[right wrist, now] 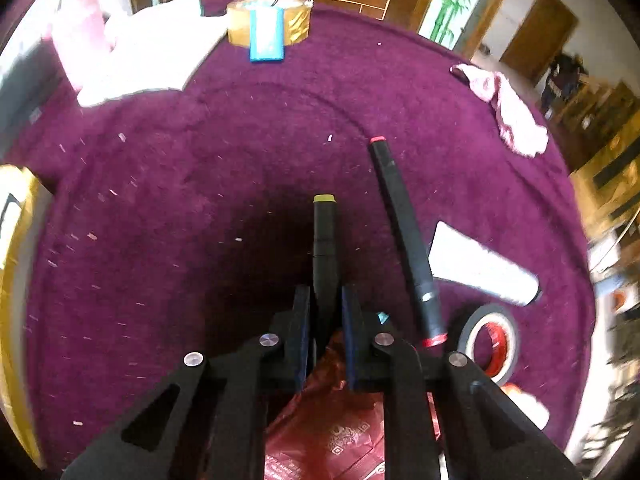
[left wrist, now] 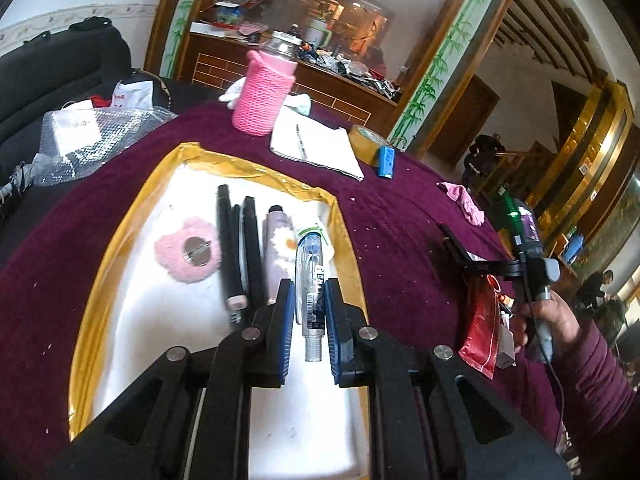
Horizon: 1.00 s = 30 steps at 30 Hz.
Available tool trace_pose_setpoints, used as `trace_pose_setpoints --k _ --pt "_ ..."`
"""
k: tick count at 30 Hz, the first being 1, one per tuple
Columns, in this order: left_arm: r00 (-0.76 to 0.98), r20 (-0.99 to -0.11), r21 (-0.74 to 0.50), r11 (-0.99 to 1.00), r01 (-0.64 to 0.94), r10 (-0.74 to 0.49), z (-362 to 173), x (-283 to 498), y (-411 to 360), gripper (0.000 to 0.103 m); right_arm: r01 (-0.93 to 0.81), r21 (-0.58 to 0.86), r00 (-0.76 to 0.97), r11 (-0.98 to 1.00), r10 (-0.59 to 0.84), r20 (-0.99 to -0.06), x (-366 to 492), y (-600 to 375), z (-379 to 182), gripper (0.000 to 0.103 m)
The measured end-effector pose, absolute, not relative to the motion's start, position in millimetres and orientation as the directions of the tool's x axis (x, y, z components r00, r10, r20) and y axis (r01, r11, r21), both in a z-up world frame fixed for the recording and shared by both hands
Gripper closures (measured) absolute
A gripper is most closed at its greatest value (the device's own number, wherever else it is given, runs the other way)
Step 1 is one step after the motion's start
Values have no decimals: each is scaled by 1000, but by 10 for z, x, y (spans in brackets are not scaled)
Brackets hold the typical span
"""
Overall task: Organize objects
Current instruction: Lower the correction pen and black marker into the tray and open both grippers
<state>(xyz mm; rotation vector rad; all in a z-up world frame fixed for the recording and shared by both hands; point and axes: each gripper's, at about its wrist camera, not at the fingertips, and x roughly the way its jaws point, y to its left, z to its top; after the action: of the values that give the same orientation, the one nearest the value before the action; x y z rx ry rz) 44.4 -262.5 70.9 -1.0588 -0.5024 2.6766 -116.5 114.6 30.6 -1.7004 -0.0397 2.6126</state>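
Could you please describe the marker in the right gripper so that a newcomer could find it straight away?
On the purple tablecloth, look just above the red foil packet, where the right gripper is shut on a black marker. A second black marker lies beside it to the right. The held one has a yellow-green end cap; its neighbour's ends are red.

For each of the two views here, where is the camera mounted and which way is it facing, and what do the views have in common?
Left wrist: sits on the left gripper, looking forward and down over the white tray; the gripper is shut on a clear pen; the other hand shows at right.
Right wrist: sits on the right gripper, facing steeply down at the purple cloth, shut on a black marker.
Shared: purple cloth, tape roll, blue battery, red packet.
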Motion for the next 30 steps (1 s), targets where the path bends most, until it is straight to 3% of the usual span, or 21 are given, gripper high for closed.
trace_pose_setpoints --k 6,16,22,30 --pt "-726 -617 -398 -916 -44 303 702 556 -2791 90 -44 204 -515 -978 -153 -843 -899 1339 633 90" --pt "-722 -633 -379 -925 -25 279 691 672 -2818 90 62 362 -656 -930 -311 -688 -513 1055 1322 90" --pt "-703 -670 -318 -948 -20 240 701 549 -2821 90 217 411 -570 -886 -457 -683 -383 500 1446 90" --pt "-620 -769 -204 -979 2 159 466 219 -2870 90 326 550 -315 -769 -637 -704 -417 -414 1054 90"
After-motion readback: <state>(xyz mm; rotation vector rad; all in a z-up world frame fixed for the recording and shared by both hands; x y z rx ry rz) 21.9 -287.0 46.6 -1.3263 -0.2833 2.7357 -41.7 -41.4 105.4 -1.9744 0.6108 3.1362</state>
